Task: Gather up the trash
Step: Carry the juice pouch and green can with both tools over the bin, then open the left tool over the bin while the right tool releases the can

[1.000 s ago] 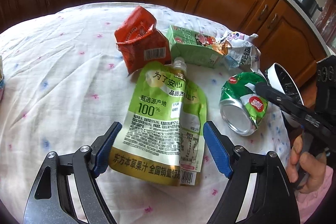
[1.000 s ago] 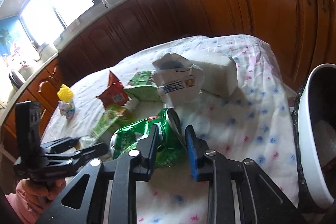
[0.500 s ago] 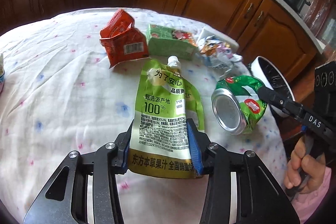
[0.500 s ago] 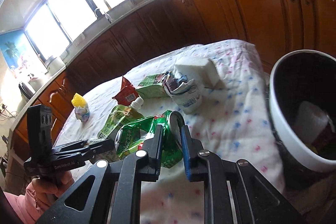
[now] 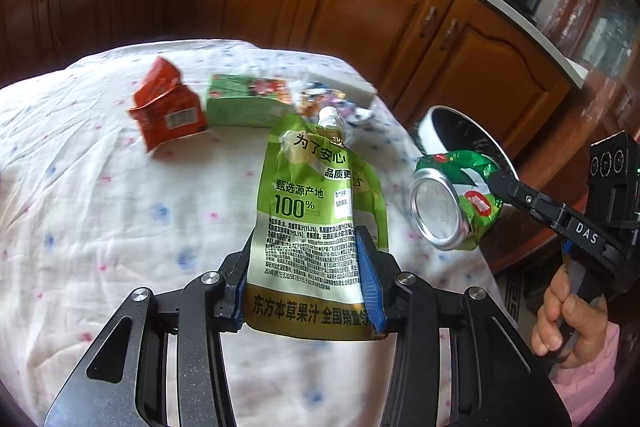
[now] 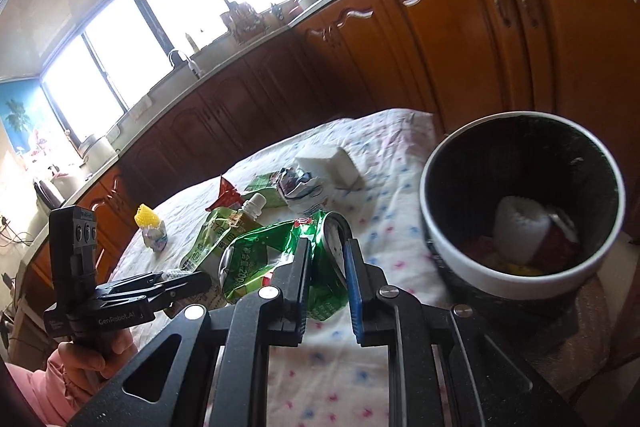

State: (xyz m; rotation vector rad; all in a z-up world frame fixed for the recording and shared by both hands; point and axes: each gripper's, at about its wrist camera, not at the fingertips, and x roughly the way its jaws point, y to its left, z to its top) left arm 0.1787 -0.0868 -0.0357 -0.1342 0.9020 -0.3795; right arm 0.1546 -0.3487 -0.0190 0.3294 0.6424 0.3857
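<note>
Item 1: green juice pouch (image 5: 316, 211), white spout up, centre of left wrist view. Left gripper (image 5: 306, 277) pinches its lower part btwn blue pads; pouch lifted off the cloth.

Item 2: crushed green can (image 6: 280, 259), lower centre of right wrist view. Right gripper (image 6: 328, 281) jaws nearly together, clamped on can.

Item 3: trash bin (image 6: 484, 279), white rim, dark inside, right of frame; holds white wad plus other scraps, prob. wrappers.

Item 4: on floral tablecloth (image 5: 100, 195), upper centre: red carton (image 5: 168, 107), green carton (image 5: 248, 99), crumpled wrapper (image 5: 332, 99).
</note>
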